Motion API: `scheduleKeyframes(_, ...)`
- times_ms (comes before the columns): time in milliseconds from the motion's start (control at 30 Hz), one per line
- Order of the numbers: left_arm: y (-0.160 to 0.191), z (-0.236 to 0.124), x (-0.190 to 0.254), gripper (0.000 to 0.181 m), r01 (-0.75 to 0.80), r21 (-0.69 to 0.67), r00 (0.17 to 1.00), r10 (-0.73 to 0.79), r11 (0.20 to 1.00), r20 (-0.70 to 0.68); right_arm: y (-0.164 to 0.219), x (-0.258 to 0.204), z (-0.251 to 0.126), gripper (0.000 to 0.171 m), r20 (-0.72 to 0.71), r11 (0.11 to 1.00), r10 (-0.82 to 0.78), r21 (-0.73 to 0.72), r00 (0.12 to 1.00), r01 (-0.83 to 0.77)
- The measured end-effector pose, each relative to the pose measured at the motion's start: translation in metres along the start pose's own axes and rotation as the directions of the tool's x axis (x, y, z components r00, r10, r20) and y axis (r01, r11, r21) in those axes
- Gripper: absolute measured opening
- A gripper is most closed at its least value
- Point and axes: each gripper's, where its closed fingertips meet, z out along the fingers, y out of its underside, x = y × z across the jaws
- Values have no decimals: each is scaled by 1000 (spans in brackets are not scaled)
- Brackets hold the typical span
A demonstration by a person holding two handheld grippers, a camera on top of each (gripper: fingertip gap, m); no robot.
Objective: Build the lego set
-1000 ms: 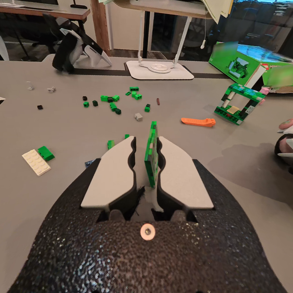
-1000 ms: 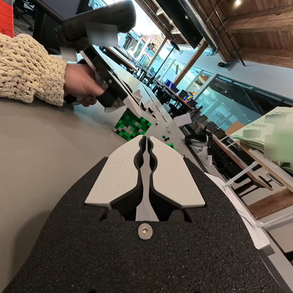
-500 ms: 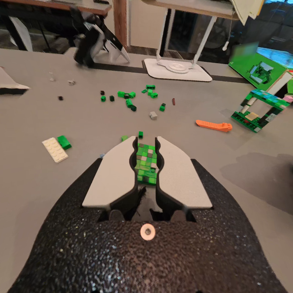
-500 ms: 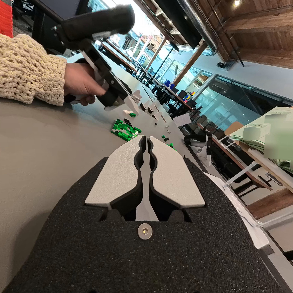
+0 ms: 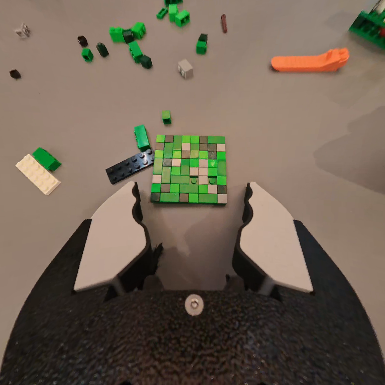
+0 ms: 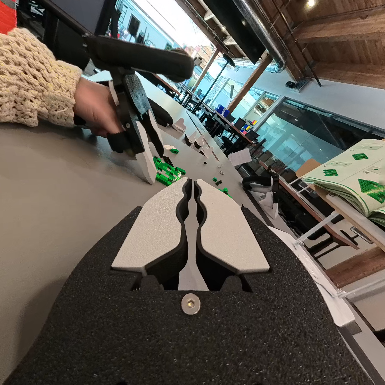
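A square green tiled plate [image 5: 189,170] with grey and white tiles lies flat on the grey table. My left gripper [image 5: 191,185] is wide open and empty, just above the plate's near edge. In the right wrist view the left gripper [image 6: 153,166] stands over the plate [image 6: 166,173], held by a hand in a knit sleeve. My right gripper [image 6: 193,181] is shut and empty, low over the table to the right of the plate. A dark blue plate [image 5: 130,165] touches the tiled plate's left side, with a green brick [image 5: 141,140] beside it.
A white plate [image 5: 37,177] and green brick [image 5: 46,158] lie at the left. Several loose green, black and grey bricks [image 5: 133,39] are scattered beyond. An orange brick separator [image 5: 308,62] and a partial green build [image 5: 368,31] sit far right. An instruction booklet [image 6: 354,177] rests on a stand. Both grippers' tips are roughly 15 centimetres from the orange brick separator [image 5: 308,62].
The left gripper laid the tiled plate flat from upright, then opened wide and let it go. The left view now tilts down at the table. The right gripper has not moved.
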Motion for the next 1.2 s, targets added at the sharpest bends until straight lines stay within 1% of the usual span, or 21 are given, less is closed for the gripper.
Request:
scheduleKeyframes(133, 1, 4, 6, 97, 24, -26, 998, -26, 999, -58, 0, 0, 0, 1, 0, 1000, -2, 0, 1000, 2)
scheduleKeyframes(233, 0, 5, 3, 94, 15, -39, 998, -18, 999, -65, 0, 0, 0, 1, 0, 1000, -1, -1, 1000, 0)
scheduleKeyframes(367, -2, 5, 4, 70, -3, -35, 996, 0, 999, -84, 0, 2, 0, 1, -7, 1000, -2, 0, 1000, 2)
scheduleKeyframes(400, -2, 5, 5, 68, -9, -30, 996, 7, 1000, -88, 0, 2, 0, 1, -11, 1000, -2, 1, 1000, 2)
scheduleKeyframes(533, -5, 4, 10, 67, -56, -5, 996, 55, 998, -76, -1, 9, -2, 1, -39, 1000, 22, 9, 999, -21)
scheduleKeyframes(633, -15, -2, 22, 67, -114, 60, 987, 120, 992, -107, -1, 23, -7, 2, -99, 999, 50, 25, 994, -48)
scheduleKeyframes(733, -23, -9, 50, 67, -213, 127, 949, 236, 969, -209, 0, 42, -14, 2, -175, 995, 90, 47, 981, -83)
scheduleKeyframes(867, -18, -9, 81, 67, -349, 141, 870, 376, 926, -319, 4, 64, -25, 2, -269, 994, 107, 52, 957, -96)
scheduleKeyframes(933, -15, -6, 92, 68, -381, 149, 838, 409, 912, -361, 2, 74, -34, 3, -318, 994, 105, 65, 942, -89)
scheduleKeyframes(967, -15, -5, 95, 74, -380, 160, 833, 413, 911, -368, -1, 81, -40, 3, -347, 994, 101, 79, 933, -78)
scheduleKeyframes(1033, -29, -7, 90, 81, -358, 225, 846, 416, 906, -333, -12, 95, -55, 3, -406, 991, 94, 126, 909, -46)
scheduleKeyframes(1100, -67, -14, 67, 84, -287, 357, 902, 376, 889, -212, -27, 106, -72, 8, -439, 982, 95, 190, 893, -10)
scheduleKeyframes(1167, -114, -30, 34, 77, -156, 524, 961, 251, 837, -115, -28, 119, -85, 10, -474, 980, 89, 197, 876, 7)
scheduleKeyframes(1200, -135, -39, 17, 74, -86, 605, 982, 171, 792, -84, -22, 128, -89, 11, -500, 984, 87, 179, 862, 4)
